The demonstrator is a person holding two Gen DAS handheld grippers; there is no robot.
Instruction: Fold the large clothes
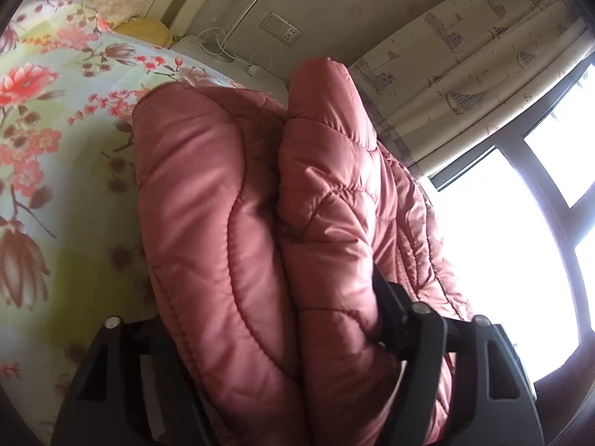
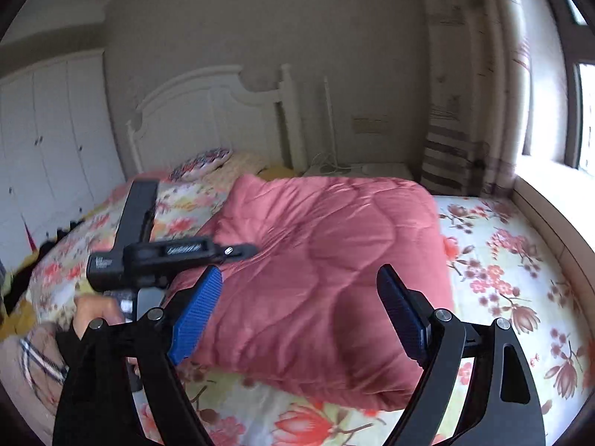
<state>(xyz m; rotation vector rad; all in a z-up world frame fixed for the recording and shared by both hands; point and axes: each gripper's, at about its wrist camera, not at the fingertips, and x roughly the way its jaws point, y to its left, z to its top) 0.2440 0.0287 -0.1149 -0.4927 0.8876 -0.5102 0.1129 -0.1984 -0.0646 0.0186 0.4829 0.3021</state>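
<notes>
A pink quilted jacket (image 2: 316,260) lies folded into a thick bundle on the floral bed sheet (image 2: 502,260). In the left wrist view two puffy folds of the jacket (image 1: 230,200) bulge up between the jaws of my left gripper (image 1: 290,297) and hide its left finger. Its jaws stand wide and the fabric looks loose, not pinched. From the right wrist view the left gripper (image 2: 238,249) sits at the bundle's left edge, held by a hand (image 2: 93,312). My right gripper (image 2: 299,271) hovers above the bundle's near side, open, with nothing between its blue pads (image 2: 197,316).
A white headboard (image 2: 208,111) and pillows (image 2: 200,163) are at the bed's far end. A nightstand with cables (image 1: 223,52) stands beside it. A curtain (image 1: 465,67) and window (image 1: 494,245) run along the right. White wardrobe doors (image 2: 55,141) are on the left.
</notes>
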